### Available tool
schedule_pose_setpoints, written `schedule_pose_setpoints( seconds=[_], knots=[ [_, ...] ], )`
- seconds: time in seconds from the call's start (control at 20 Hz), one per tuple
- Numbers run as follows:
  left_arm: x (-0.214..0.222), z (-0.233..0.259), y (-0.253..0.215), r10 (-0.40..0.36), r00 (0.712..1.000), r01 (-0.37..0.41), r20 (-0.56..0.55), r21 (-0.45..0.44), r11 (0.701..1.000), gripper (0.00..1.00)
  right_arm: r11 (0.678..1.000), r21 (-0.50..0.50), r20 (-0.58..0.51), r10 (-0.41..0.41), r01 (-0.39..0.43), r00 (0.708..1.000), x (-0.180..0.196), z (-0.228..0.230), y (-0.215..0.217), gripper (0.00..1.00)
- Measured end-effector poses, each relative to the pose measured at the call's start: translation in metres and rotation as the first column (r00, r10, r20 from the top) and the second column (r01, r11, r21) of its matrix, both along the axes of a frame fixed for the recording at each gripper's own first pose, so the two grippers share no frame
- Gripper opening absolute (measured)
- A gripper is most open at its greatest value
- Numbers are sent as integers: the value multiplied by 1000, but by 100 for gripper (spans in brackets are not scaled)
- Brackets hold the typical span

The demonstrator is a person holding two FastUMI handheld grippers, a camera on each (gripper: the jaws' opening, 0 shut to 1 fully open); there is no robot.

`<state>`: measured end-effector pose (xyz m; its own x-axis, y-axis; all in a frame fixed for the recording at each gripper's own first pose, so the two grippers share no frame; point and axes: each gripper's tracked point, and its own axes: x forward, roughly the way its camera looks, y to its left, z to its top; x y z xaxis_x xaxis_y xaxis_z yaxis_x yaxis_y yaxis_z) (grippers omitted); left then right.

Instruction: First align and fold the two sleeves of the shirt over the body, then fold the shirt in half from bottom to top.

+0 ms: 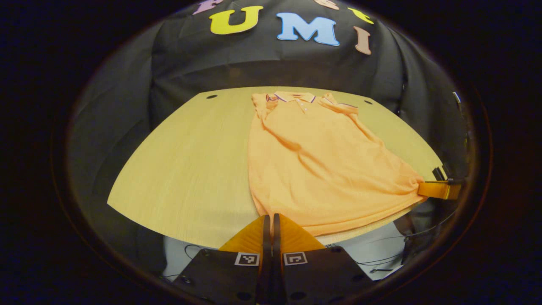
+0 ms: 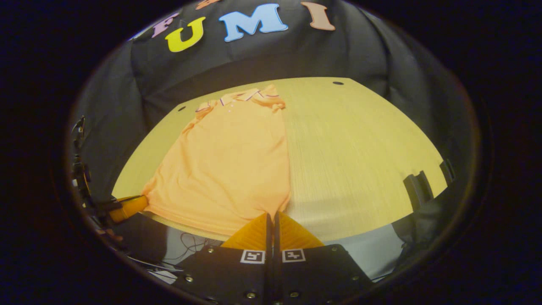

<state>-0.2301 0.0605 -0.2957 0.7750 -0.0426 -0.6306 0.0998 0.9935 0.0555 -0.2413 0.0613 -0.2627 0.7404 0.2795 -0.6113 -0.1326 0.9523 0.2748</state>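
Orange polo shirt lies flat on the wooden table, centre-right in the left gripper view, collar toward the top of the frame, both sleeves folded in over the body. Left gripper, bottom centre, is clenched on the shirt's near hem corner. In the right gripper view the shirt sits left of centre; right gripper is pinched closed on the other hem corner, bottom centre.
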Motion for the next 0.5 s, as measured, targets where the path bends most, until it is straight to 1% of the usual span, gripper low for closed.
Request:
schedule_pose_setpoints(
  seconds=[0.2,0.35,0.5],
  knots=[
    [19,44,-9,6,996,-6,88,-5,1000,6,1000,13,93,8,-9,996,19,48,-4,0],
    [42,74,-18,-6,990,7,144,-7,1000,6,1000,8,156,5,-7,988,41,80,-6,0],
    [72,99,-21,-14,979,16,202,-6,1000,6,1000,9,197,4,-6,980,64,107,-8,0]
  ],
)
